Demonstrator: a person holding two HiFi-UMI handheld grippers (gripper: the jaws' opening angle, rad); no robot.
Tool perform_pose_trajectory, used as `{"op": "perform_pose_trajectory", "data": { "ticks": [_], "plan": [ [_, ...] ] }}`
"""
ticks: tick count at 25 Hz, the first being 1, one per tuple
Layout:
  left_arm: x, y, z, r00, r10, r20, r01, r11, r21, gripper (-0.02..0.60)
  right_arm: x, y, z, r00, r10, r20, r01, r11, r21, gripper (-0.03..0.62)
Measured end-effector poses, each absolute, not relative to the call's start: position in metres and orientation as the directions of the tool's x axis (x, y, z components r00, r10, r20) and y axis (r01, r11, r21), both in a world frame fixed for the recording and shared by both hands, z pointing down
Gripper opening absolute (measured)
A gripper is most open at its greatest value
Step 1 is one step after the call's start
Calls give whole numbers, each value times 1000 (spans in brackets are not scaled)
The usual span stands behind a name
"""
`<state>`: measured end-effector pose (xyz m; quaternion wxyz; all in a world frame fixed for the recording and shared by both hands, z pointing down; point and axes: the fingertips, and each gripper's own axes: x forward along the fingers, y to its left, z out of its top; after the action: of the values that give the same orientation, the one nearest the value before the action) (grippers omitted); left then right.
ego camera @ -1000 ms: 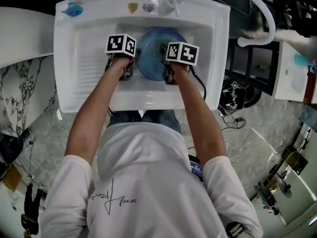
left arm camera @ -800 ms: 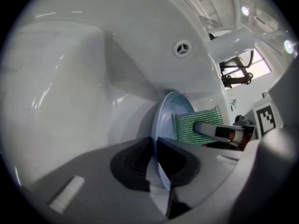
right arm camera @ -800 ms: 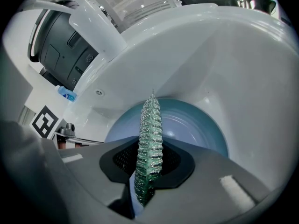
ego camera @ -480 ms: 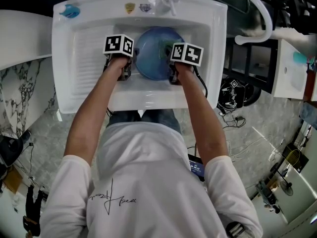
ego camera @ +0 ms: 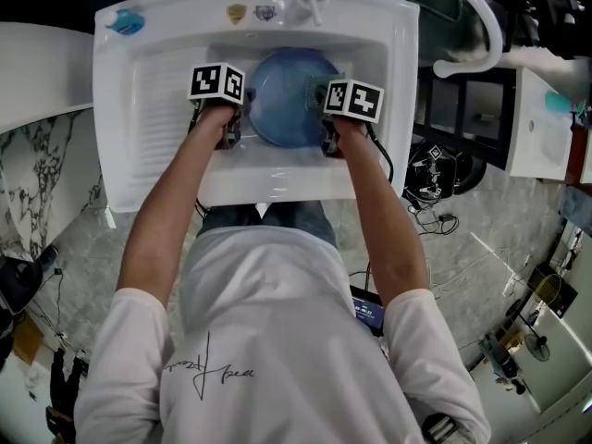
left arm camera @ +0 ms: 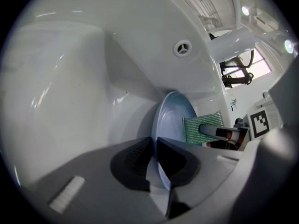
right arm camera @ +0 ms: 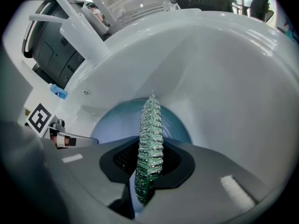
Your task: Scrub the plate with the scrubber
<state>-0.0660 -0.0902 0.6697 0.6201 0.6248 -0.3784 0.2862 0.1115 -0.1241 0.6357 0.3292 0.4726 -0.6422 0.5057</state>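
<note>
round blue plate point(ego camera: 280, 100) sat in white ceramic sink point(ego camera: 166, 169), left gripper point(left arm camera: 154, 148) on its L rim, right gripper point(right arm camera: 149, 160) w/ green mesh scrubber point(right arm camera: 151, 134) at its R

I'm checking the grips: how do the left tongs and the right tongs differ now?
The left tongs pinch the blue plate by its rim; the right tongs clamp the green scrubber. The left tongs sit at the plate's left edge, the right tongs at its right. Both grip something inside the white sink.
</note>
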Motion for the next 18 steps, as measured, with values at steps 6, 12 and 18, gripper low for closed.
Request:
{"op": "perform_pose_trajectory", "data": {
  "ticks": [6, 12, 18],
  "plan": [
    [-65, -90, 670, 548, -121, 828, -829, 56, 557, 80, 126, -123, 636, -287, -274, 918, -958, 74, -277, 58],
    [-65, -89, 669, 549, -123, 827, -828, 55, 558, 80, 140, -120, 635, -242, -273, 931, -970, 75, -231, 58],
    [-65, -90, 669, 542, -134, 830, -832, 52, 552, 80, 155, -117, 633, -189, -270, 944, -981, 91, -170, 58]
  ]
}}
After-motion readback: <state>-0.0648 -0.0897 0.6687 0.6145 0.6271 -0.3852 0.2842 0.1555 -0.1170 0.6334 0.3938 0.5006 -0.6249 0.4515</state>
